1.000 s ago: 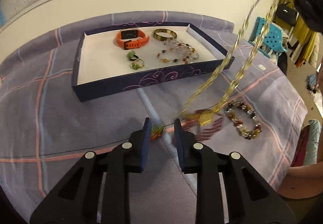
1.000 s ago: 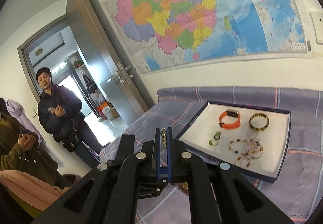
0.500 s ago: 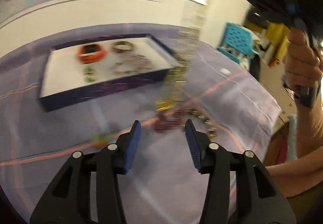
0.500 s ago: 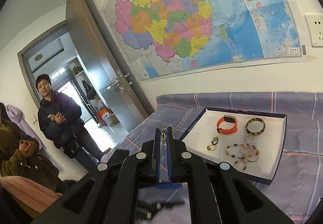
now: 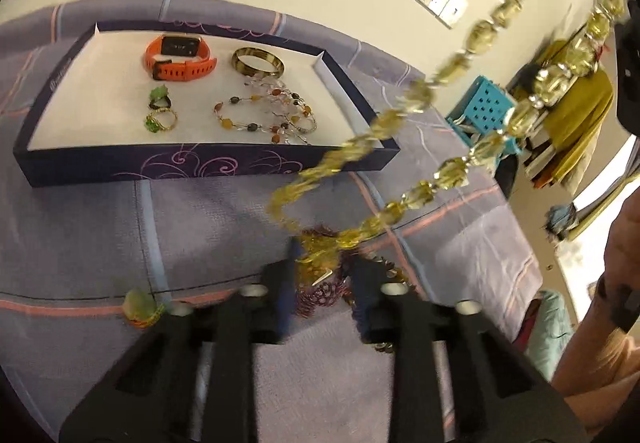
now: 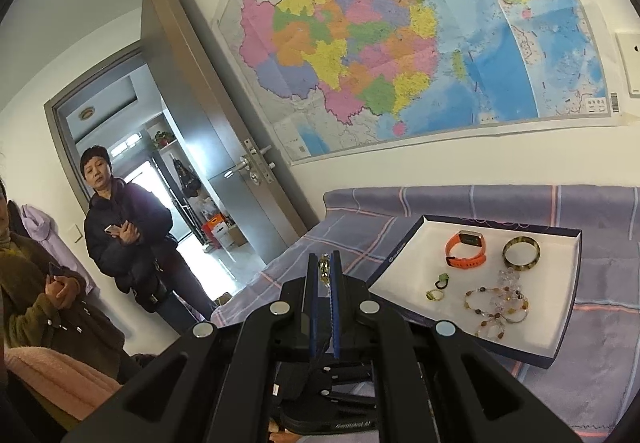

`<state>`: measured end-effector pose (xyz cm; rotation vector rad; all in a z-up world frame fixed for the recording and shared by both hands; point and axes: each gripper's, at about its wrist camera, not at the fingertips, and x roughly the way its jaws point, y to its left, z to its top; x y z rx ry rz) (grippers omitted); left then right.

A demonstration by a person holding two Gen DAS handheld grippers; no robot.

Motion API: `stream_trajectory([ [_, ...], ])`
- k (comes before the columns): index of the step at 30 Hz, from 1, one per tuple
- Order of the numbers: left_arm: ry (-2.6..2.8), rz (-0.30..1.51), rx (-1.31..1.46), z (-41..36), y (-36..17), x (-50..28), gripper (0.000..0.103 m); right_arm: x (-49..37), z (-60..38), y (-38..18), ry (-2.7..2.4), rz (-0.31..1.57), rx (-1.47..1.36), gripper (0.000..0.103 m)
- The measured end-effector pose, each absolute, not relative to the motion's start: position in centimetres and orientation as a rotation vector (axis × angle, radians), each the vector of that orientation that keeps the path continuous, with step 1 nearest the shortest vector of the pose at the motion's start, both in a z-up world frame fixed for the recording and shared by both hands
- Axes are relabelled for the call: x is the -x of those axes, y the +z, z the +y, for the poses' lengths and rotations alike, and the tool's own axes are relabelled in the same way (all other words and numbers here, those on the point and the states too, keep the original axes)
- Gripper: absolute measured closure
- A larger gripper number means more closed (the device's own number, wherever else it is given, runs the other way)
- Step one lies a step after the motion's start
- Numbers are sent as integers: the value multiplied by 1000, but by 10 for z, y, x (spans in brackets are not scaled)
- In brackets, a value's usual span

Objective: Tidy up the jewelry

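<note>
Fingers (image 5: pixel 280 295) of the left gripper (image 5: pixel 320 283) stand apart, having just been closing, with the lower end of the yellow bead necklace (image 5: pixel 448 179) between them. Blur hides any contact. Right gripper (image 6: pixel 324 271) is closed narrow on the necklace's top end, so the strand hangs slantwise over the plaid cloth (image 5: pixel 80 243). Navy tray (image 5: pixel 160 165) behind holds an orange watch (image 5: pixel 180 57), a bangle (image 5: pixel 258 61), rings and bead bracelets. One green ring (image 5: pixel 140 309) lies loose on the cloth — just beside the left gripper.

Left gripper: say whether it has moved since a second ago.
Yes: the left gripper moved right, off the ring; its jaws, just closing, flank the necklace end.
</note>
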<state>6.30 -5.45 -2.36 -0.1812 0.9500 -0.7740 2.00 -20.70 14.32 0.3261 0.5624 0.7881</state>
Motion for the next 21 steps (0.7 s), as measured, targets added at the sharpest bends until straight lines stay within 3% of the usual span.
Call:
stream_trajectory([
  [12, -786, 983, 108, -34, -29, -45, 100, -23, -254, 158, 700, 470, -392, 103],
  [14, -790, 980, 91, -32, -27, -43, 100, -28, -243, 144, 672, 555, -303, 98],
  [15, -793, 978, 82, -31, -26, -42, 100, -31, -235, 133, 684, 612, -259, 85],
  [16, -790, 973, 64, -29, -25, -41, 100, -33, -221, 113, 673, 687, -185, 63],
  [17, -788, 968, 50, -27, -23, -40, 100, -34, -210, 99, 647, 731, -120, 58],
  [21, -794, 957, 17, -21, -18, -37, 100, -33, -159, 33, 589, 908, 201, 61],
])
